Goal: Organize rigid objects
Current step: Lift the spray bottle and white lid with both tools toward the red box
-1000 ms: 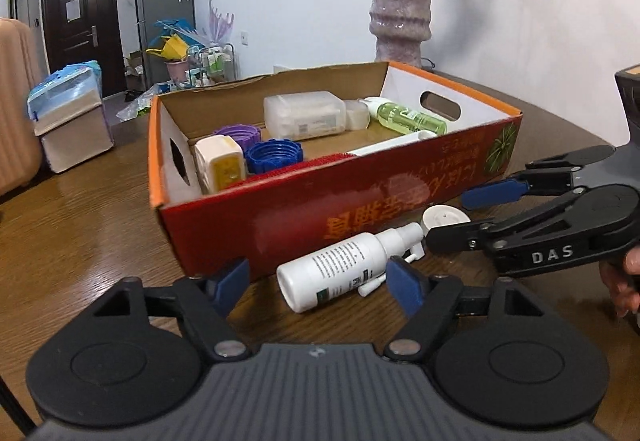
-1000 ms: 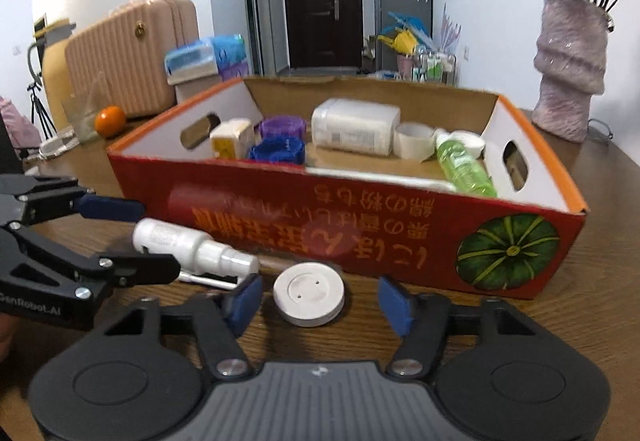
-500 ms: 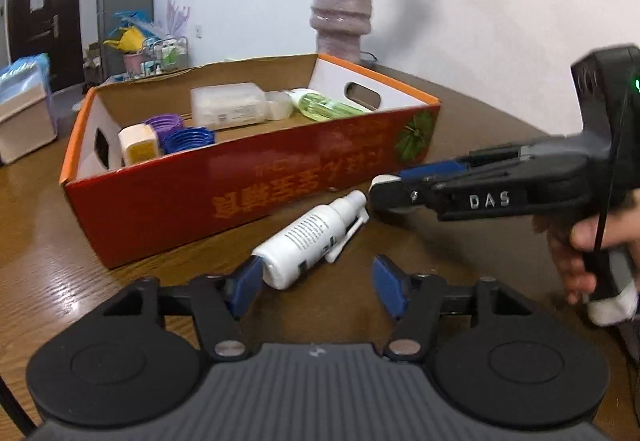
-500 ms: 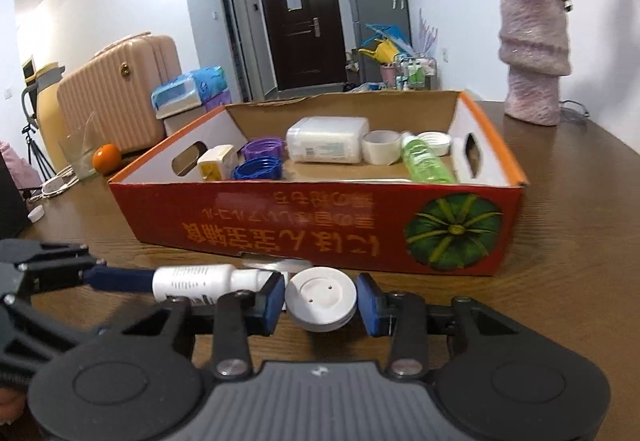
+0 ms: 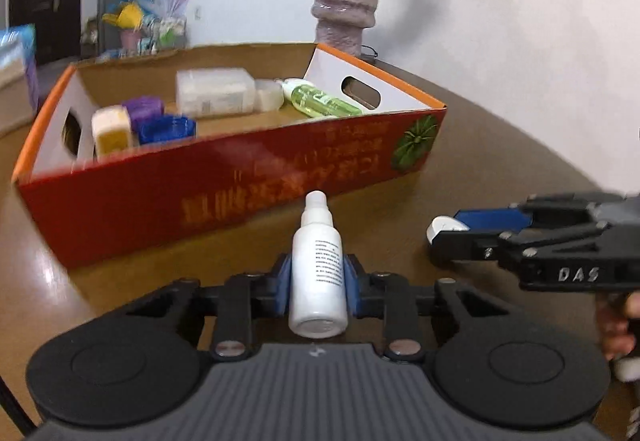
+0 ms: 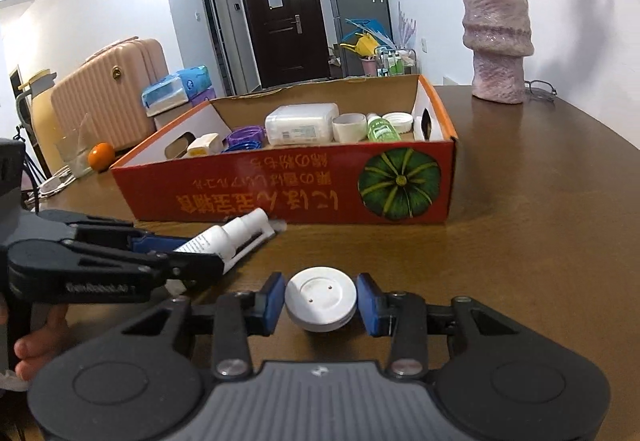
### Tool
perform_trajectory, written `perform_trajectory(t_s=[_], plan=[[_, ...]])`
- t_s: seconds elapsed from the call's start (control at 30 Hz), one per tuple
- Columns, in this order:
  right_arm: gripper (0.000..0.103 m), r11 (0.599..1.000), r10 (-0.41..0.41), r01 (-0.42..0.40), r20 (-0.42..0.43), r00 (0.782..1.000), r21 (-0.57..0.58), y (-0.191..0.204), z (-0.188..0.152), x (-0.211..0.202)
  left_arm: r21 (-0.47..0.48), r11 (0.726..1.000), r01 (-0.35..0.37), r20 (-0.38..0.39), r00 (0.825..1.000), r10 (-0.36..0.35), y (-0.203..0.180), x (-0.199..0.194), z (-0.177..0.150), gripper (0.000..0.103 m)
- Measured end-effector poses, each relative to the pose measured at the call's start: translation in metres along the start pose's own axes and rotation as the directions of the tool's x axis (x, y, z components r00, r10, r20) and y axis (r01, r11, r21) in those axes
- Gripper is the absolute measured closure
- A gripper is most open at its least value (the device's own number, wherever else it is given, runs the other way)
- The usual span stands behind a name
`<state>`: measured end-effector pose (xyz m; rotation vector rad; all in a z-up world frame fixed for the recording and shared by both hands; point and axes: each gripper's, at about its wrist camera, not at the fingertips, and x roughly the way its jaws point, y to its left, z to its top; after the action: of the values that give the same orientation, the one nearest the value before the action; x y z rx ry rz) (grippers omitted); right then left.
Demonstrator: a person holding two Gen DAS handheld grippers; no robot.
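Nearest the left wrist camera, the left gripper (image 5: 318,283) has its blue pads pressed against both sides of a white spray bottle (image 5: 318,273). The bottle lies along the fingers, flat base toward the lens and nozzle pointing to 12 o'clock. At 3 o'clock in that view the right gripper (image 5: 448,235) enters from the side.

Nearest the right wrist camera, the right gripper sits around a white round lid (image 6: 320,299). Its left pad looks to touch the rim; a thin gap may remain at the right pad, so whether the lid is truly pinched cannot be told. The lid seems to rest on the wooden table (image 6: 540,233).

Farther off, toward 12 o'clock in both views, stands the open cardboard box (image 6: 288,193), red outside and plain brown inside. It already holds a frosted plastic case (image 6: 301,123), purple and blue ribbed rings (image 6: 244,139), a green bottle (image 6: 382,129) and other small items. A rough, mauve ceramic vase (image 6: 496,53) stands beyond, at 1 o'clock.

The step appears to be lifting both pieces into the box. To do it well, firm up the grip on the smooth, hard lid before raising it, keep the slick cylindrical bottle level so it does not slide out, and clear the box's near wall before releasing over a bare patch of floor.
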<state>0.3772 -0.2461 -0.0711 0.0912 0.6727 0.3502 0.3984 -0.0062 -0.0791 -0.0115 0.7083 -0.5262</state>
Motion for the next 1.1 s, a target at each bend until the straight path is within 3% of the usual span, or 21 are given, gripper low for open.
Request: perform_trajectory(t_s=[0.17,0.5,1.1], plan=[[0.064,1.000,0.008,-0.008,-0.006,1.000,0.024,0.005,-0.015,-0.016,-0.022,0.994,-0.104,0.034,0.994,0.104,-0.023,-0.034,-0.026,0.075],[0.064,0.999,0.040,-0.041,0.022,0.999,0.010,0.036,-0.041,-0.070,-0.154,0.985,-0.074,0.168,0.981,0.100,-0.063,-0.133,-0.069,0.075],[0.064,0.998,0.052,-0.048,0.177,0.983,-0.030,0.087,-0.083,-0.196,-0.150,0.982,-0.113,0.352,0.922,0.159,-0.117,-0.268,-0.126,0.075]])
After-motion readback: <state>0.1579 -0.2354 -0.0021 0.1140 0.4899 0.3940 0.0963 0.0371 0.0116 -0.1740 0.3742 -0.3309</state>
